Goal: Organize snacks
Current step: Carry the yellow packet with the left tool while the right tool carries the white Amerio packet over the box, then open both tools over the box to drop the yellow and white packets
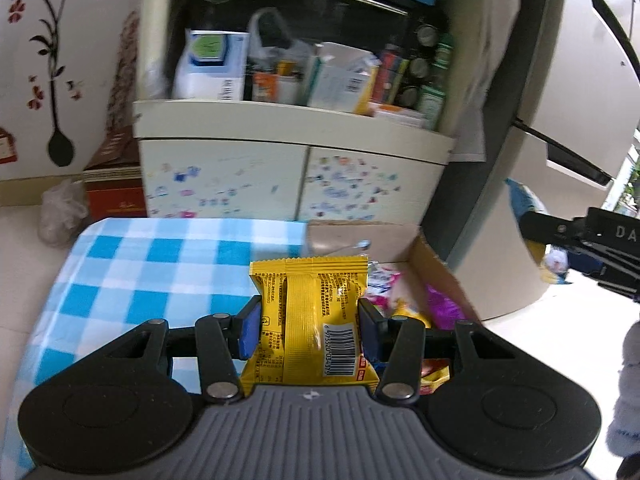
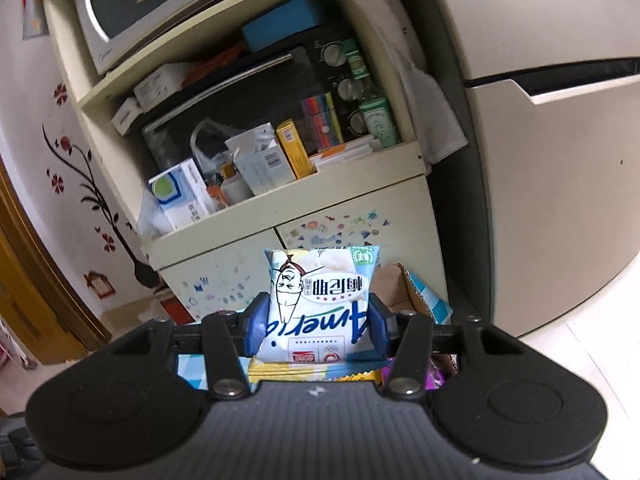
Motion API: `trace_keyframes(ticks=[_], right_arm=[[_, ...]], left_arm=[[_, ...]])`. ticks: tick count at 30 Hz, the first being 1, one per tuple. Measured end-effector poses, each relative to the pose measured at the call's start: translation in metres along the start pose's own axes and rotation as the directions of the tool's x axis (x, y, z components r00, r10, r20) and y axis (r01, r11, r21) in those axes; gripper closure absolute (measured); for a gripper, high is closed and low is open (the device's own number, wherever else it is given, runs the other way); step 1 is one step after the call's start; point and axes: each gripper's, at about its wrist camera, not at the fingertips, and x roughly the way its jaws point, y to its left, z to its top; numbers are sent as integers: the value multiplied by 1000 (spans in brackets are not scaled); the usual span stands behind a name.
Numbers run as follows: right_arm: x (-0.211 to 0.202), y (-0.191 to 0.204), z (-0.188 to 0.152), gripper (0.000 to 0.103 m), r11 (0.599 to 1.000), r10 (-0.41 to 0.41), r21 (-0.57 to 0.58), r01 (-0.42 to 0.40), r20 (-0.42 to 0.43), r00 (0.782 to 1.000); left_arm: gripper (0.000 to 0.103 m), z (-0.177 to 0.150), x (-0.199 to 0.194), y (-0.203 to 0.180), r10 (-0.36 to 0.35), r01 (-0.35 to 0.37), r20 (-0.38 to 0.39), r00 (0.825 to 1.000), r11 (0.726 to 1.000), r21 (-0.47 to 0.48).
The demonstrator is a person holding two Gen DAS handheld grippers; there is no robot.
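Observation:
My left gripper (image 1: 310, 326) is shut on a yellow snack packet (image 1: 310, 312), its barcode side up, held above a blue-and-white checked cloth (image 1: 160, 264). Just right of it stands an open cardboard box (image 1: 440, 264) with several colourful snack packets (image 1: 444, 308) inside. In the right wrist view my right gripper (image 2: 316, 322) is shut on a white and pale blue snack packet (image 2: 320, 300), printed upside down, lifted in front of the cabinet. The cardboard box (image 2: 394, 284) shows behind that packet. The right gripper's body (image 1: 600, 248) appears at the left view's right edge.
A cream cabinet (image 1: 296, 136) with an open shelf full of boxes and bottles stands ahead, sticker-covered doors (image 1: 224, 184) below. A microwave (image 2: 160, 4) sits on top. A large fridge (image 2: 540, 140) is to the right. A red box (image 1: 116, 196) and plastic bag (image 1: 62, 212) lie on the floor at left.

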Motion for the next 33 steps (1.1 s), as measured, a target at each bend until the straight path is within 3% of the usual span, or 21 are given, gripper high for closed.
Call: trace_keyframes(ticks=[15, 28, 30, 31, 33], right_arm=[[25, -17, 3, 52, 995, 10, 101, -4, -68, 998], [52, -29, -3, 51, 983, 1, 184, 25, -138, 990], [54, -31, -4, 48, 980, 4, 199, 24, -141, 990], [55, -32, -4, 46, 978, 8, 209, 22, -140, 990], [55, -32, -4, 32, 975, 10, 220, 20, -133, 991]], left_arm=[[49, -6, 51, -57, -48, 55, -88, 995, 996, 73], [48, -6, 73, -67, -31, 44, -138, 990, 995, 93], [45, -6, 73, -68, -26, 39, -134, 991, 994, 98], [39, -6, 72, -69, -22, 36, -129, 991, 994, 105], [24, -5, 70, -72, 1, 13, -120, 993, 993, 119]])
